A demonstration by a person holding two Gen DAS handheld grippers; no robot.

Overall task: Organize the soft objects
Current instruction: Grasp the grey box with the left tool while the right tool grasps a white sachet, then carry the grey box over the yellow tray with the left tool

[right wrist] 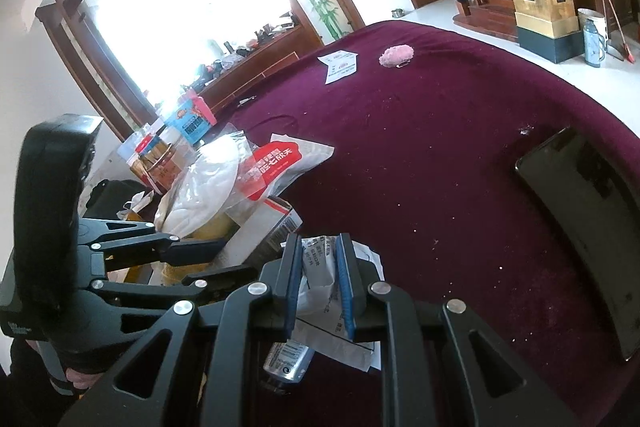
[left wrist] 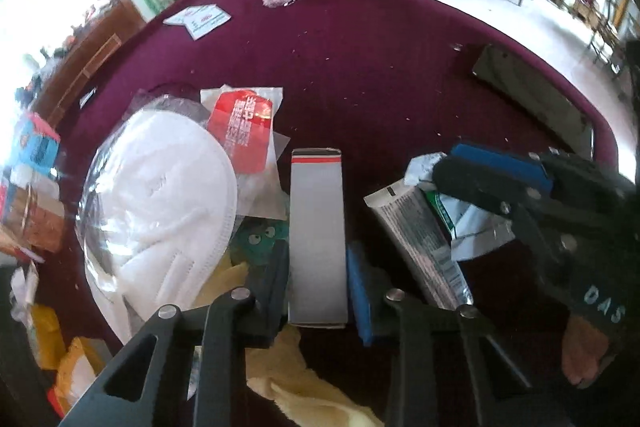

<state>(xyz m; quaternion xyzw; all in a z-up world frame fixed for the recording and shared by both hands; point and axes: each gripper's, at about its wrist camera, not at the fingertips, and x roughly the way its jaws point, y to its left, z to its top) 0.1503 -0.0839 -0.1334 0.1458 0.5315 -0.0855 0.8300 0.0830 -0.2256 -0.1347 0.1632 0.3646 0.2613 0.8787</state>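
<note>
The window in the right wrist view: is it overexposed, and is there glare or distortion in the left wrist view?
Right wrist view: the large wood-framed window is blown out white. Left wrist view: the clear plastic bag over the white cup-shaped mask shows glare; the round maroon tablecloth bends at the edges.

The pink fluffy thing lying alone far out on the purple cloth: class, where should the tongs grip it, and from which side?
Grip the pink fluffy thing across its narrower middle, coming straight down from above. It lies low on the purple cloth as a small oval, with clear cloth around it except a small clip-like piece at its near edge, so both fingers should find room.

White "DAS" on right claw point(left wrist: 472, 183)
</note>
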